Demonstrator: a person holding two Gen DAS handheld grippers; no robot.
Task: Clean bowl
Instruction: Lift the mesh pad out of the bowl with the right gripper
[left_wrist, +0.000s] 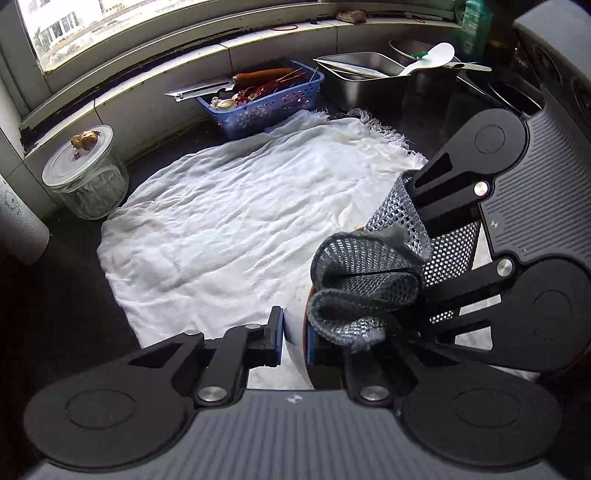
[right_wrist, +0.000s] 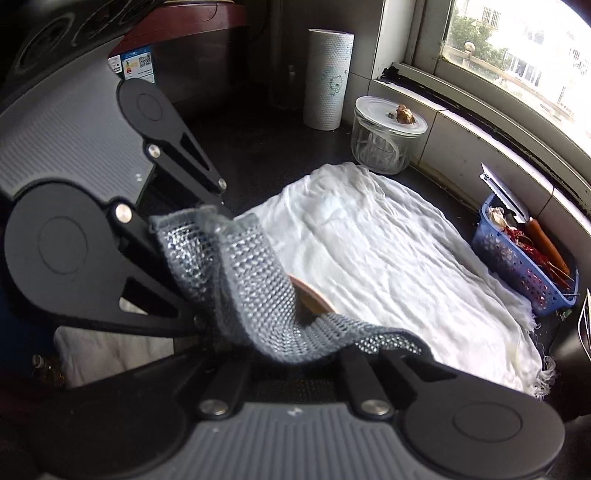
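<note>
The left tongs (left_wrist: 293, 341) are pinched on the rim of the bowl (left_wrist: 295, 332), one blue pad outside the white wall and the other inside against the brown interior, holding it just above the white cloth (left_wrist: 236, 206) spread on the dark table (left_wrist: 55, 314). The right tongs (left_wrist: 424, 258) grip a grey mesh scrubbing cloth (left_wrist: 365, 280), which is bunched and folded over the bowl's edge; from the right wrist view only a sliver of the bowl's brown rim (right_wrist: 314, 293) peeks out beneath the mesh (right_wrist: 255, 280). Against the tiled wall stand a lidded glass jar (left_wrist: 86, 177) with a small brown lump on its lid, a paper towel roll (right_wrist: 327, 79) printed with a faint cartoon figure, and a blue plastic basket (left_wrist: 273, 99) holding a serrated knife and red bits. A steel tray (left_wrist: 365, 70) with a white rice paddle sits further right. A blue-and-white sticker (right_wrist: 135, 68) with a QR code shows on an appliance, its writing too small to read.
</note>
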